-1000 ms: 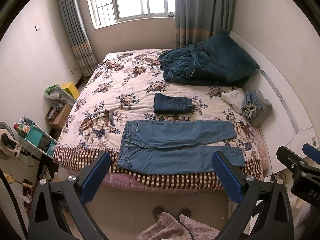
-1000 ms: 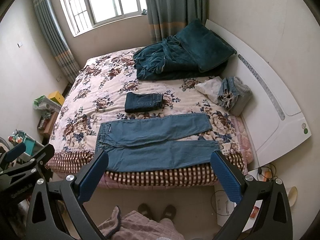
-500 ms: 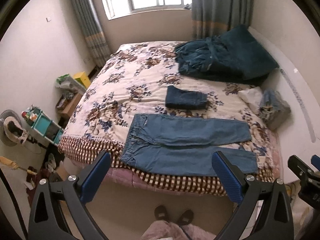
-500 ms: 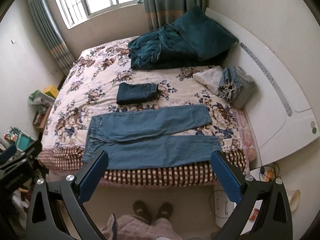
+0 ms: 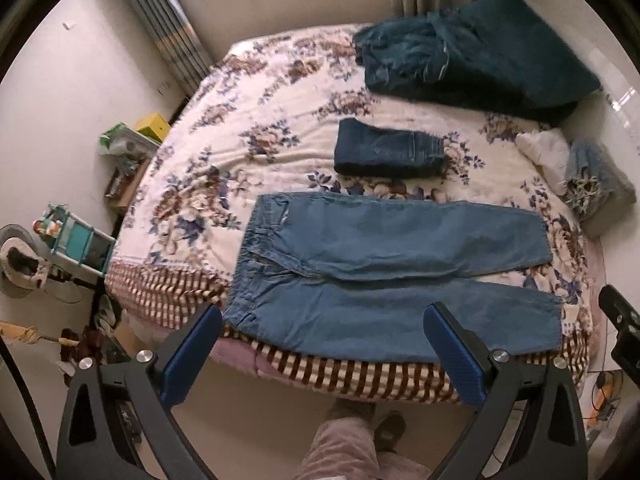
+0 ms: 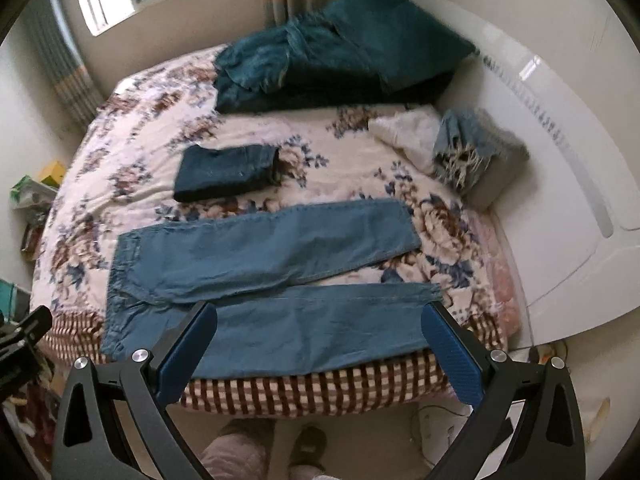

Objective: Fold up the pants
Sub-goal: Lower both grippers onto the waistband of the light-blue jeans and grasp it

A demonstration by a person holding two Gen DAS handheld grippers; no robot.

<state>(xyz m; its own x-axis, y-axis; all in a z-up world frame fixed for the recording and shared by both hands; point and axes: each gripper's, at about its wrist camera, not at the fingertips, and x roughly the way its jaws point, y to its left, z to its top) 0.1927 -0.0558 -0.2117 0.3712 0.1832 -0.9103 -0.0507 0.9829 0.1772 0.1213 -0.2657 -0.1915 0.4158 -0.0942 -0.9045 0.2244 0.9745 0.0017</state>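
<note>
Light blue pants lie flat along the near edge of the bed, waistband left, legs to the right; they also show in the right wrist view. My left gripper is open and empty, above the near edge by the waist and near leg. My right gripper is open and empty, above the near leg toward its hem. A folded dark blue pair lies behind the pants, also in the right wrist view.
A dark teal blanket and pillow lie at the back of the floral bedspread. A grey frayed bundle and white cloth sit near the white headboard. Shelves and clutter stand left. My feet stand below.
Both grippers have moved forward and down toward the bed; the pants now fill more of each view. The pants have not moved.
</note>
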